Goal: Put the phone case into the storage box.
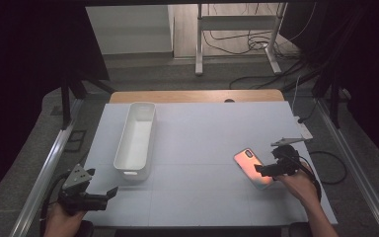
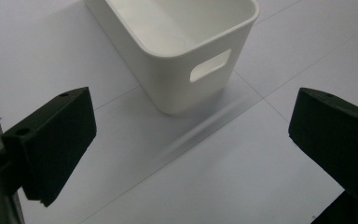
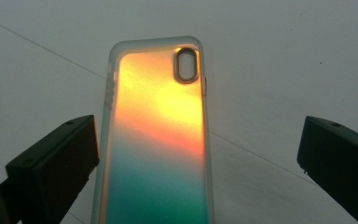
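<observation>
the iridescent phone case [image 3: 156,140] is lying flat near the tabletop's [image 1: 202,143] right edge, sitting between the right gripper's [image 1: 272,168] wide-open jaws, nearer the left one, neither pad pressing it. the left gripper [image 1: 109,193] is gaping open too, facing the white bin [image 2: 186,51].

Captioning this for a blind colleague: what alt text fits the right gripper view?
A phone case with an orange-to-teal sheen lies flat on the white table, camera cutout at its far end. It sits between the open black jaws of the right gripper, close to the left jaw, with neither jaw pressing on it.
</observation>
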`<state>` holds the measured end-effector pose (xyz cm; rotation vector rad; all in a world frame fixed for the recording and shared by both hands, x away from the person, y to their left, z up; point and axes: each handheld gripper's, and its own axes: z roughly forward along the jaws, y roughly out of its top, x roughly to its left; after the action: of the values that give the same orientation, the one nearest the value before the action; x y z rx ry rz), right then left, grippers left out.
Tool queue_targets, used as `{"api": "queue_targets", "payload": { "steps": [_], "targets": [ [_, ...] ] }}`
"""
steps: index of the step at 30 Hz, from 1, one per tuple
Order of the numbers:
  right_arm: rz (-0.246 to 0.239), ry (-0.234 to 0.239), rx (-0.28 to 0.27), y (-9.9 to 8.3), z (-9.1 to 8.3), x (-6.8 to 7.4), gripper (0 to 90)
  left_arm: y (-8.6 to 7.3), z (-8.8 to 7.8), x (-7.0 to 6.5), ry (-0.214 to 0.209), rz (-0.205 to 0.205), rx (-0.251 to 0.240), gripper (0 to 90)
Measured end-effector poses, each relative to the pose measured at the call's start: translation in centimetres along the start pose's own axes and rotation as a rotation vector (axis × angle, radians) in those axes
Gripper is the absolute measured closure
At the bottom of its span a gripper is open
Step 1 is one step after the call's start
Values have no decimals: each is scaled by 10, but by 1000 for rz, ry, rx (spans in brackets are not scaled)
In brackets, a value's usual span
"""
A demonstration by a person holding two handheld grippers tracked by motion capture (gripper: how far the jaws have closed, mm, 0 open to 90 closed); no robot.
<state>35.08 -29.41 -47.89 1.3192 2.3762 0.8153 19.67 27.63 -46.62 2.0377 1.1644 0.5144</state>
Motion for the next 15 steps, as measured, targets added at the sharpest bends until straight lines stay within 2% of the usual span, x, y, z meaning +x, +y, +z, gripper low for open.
{"api": "queue_targets", "payload": {
  "steps": [15],
  "targets": [
    [18,1,119,-12,22,-7,0,0,0,0,-2,-3,1,15]
  ]
}}
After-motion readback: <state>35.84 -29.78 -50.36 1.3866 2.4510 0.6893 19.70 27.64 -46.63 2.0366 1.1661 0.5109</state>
